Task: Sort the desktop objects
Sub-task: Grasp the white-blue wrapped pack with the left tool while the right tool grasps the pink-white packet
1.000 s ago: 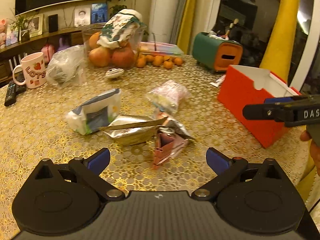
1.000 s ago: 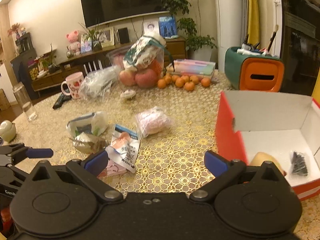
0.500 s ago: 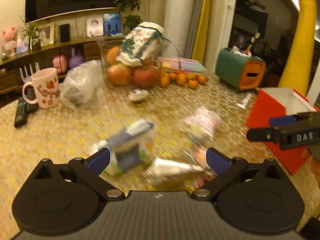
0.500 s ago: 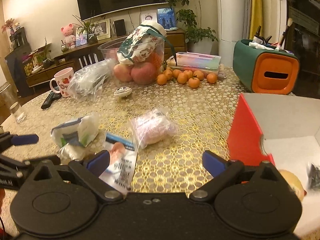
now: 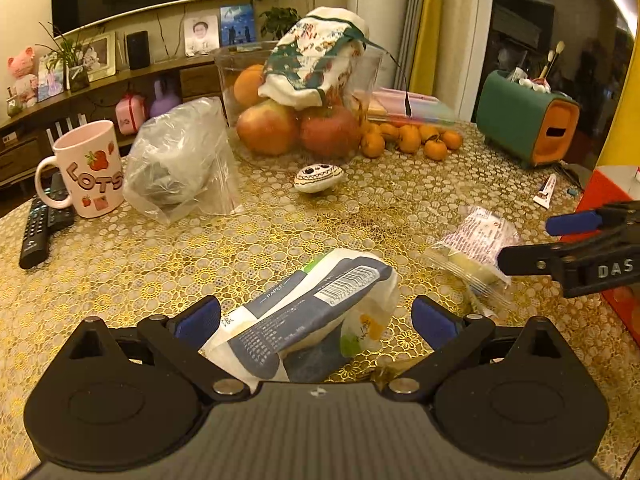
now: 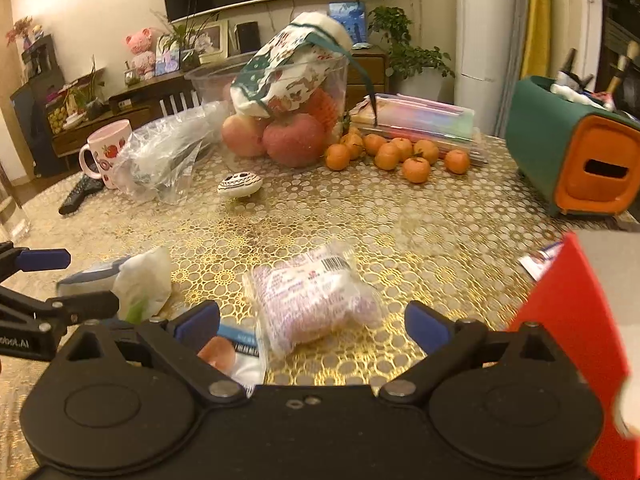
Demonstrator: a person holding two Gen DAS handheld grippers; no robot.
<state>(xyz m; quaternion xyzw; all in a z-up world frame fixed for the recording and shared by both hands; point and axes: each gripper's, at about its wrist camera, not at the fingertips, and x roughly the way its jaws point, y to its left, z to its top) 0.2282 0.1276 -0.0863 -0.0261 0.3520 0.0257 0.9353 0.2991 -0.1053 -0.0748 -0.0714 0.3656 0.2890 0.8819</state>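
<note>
Left wrist view: the left gripper (image 5: 316,316), jaws spread wide and grasping nothing, has dropped in from a higher, more distant position of a second ago and now straddles the white-and-navy crumpled tissue packet with a barcode (image 5: 308,316), which fills the gap between its blue pads (image 5: 198,320); no pad appears to touch it yet. At two o'clock lies the clear-wrapped pale purple snack pack (image 5: 476,246), with the right gripper (image 5: 536,240) just beyond it at three o'clock, its fingers also apart and empty. Right wrist view: the right gripper (image 6: 312,322) has swung away from the red cardboard box with white interior (image 6: 568,320), which a second ago showed its open inside and now shows only a red wall at four o'clock; the purple snack pack sits between the released pads on the gold lace-patterned tablecloth (image 6: 400,216). The left gripper (image 6: 60,280) appears at nine o'clock. Judged from this, both claws are lined up for fresh pickups, closing being the likely next step before carrying to the box.
</note>
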